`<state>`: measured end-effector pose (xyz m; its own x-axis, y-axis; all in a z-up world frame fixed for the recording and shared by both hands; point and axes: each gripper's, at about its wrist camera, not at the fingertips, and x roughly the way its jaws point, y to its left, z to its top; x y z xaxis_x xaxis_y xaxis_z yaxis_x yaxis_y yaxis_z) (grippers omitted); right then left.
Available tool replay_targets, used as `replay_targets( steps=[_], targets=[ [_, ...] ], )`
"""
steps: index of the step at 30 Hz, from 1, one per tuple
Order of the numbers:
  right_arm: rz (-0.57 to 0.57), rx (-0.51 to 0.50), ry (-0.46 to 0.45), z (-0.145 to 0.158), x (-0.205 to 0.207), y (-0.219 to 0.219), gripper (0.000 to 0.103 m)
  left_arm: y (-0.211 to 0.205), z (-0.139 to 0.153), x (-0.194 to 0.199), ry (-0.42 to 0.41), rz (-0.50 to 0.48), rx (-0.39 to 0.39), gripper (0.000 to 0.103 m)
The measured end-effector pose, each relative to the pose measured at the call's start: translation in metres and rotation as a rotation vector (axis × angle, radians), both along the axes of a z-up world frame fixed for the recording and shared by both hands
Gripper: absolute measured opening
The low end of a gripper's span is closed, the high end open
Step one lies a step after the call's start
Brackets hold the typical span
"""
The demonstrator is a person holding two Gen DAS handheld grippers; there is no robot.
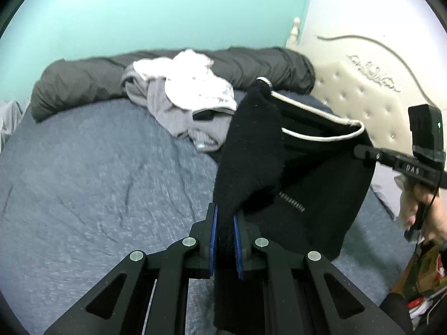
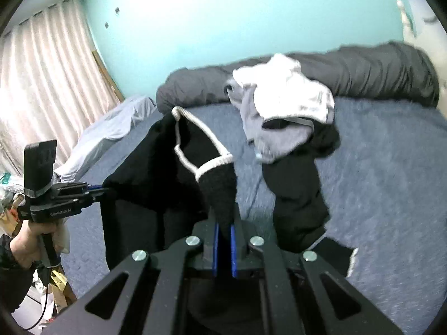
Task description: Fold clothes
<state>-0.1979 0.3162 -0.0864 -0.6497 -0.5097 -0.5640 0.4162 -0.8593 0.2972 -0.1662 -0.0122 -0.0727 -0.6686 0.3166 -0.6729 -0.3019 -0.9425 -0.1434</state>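
Both tools pinch one black garment with white trim, suspended above the bed: left tool and right tool each grip a separate edge, judged to spread it for folding. One heap of grey and white clothes rests behind, against one rolled dark duvet

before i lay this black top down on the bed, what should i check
1. Left claw shut on the black white-trimmed knit top: ok.
2. Right claw shut on the same top: ok.
3. Top spread flat between claws: not ok, it sags and bunches.
4. Hem lifted off the blue-grey bedspread: cannot tell.
5. Bare bedspread in front: ok.
6. Pile of grey and white clothes apart from the top: cannot tell.
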Motion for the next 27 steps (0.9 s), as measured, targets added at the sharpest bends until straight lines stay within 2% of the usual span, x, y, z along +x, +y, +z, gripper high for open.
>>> replay_targets(
  steps=[10,14,20,24,27],
  targets=[
    [-0.007,0.029,0.13,0.106,0.042,0.024,0.006,-0.001,0.074,0.046,0.101,-0.029,0.017,0.008],
    [-0.01,0.045,0.189,0.149,0.062,0.03,0.006,0.003,0.111,0.067,0.155,-0.054,0.013,0.008],
    [-0.017,0.052,0.278,0.213,0.097,0.036,0.006,0.0,0.161,0.098,0.214,-0.094,0.051,0.008],
    [-0.008,0.079,0.318,0.247,0.12,0.035,0.006,0.001,0.171,0.11,0.222,-0.101,0.07,0.008],
    [0.0,0.094,0.314,0.254,0.128,0.031,0.006,0.002,0.162,0.113,0.193,-0.103,0.074,0.008]
  ],
)
